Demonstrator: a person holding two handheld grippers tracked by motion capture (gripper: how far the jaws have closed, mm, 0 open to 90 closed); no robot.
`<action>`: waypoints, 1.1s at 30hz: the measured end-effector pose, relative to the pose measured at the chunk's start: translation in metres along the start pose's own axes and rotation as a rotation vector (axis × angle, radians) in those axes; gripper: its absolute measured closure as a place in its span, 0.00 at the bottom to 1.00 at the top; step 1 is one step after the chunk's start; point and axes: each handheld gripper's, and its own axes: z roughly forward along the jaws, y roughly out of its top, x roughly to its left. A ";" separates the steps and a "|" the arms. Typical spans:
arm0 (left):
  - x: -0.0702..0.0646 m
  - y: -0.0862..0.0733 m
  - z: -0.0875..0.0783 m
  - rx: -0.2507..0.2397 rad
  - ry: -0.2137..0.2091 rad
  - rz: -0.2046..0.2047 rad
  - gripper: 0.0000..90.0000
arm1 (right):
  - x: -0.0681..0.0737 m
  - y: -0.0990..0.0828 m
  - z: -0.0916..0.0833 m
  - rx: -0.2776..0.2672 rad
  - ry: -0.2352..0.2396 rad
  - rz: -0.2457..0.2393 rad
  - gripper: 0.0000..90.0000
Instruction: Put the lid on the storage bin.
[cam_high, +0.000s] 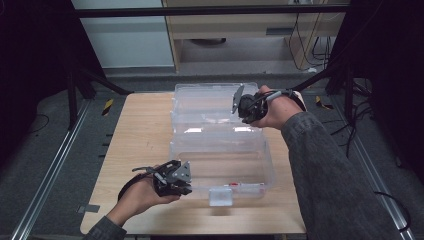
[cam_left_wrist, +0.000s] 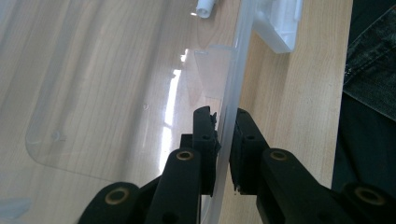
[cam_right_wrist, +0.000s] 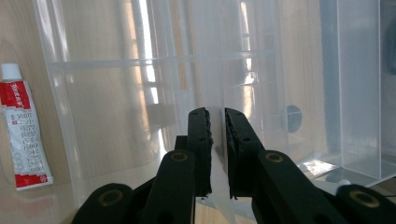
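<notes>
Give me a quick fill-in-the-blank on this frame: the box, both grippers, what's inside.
1. The clear plastic box stands on a ____ table.
2. The left gripper has its jaws on either side of the box's ____.
3. The tube in the box is white and ____.
4. The box's lid is ____.

Missing words: wooden; wall; red; open

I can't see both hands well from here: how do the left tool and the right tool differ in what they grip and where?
The left tool clamps the clear box's near-left rim, low at the table's front; the right tool clamps the open lid's thin edge at the far right. The left hand reaches in short, the right arm stretches across. Both are shut on clear plastic.
</notes>
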 end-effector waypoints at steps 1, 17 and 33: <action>0.000 0.000 0.000 0.000 0.000 0.001 0.91 | -0.001 0.000 0.000 0.002 0.005 -0.003 0.91; -0.002 -0.002 0.000 -0.008 0.026 -0.016 0.90 | 0.007 0.009 -0.013 0.002 0.059 -0.011 0.98; -0.003 -0.001 0.001 0.002 0.039 -0.006 0.89 | 0.047 0.009 -0.036 -0.018 0.011 -0.071 0.98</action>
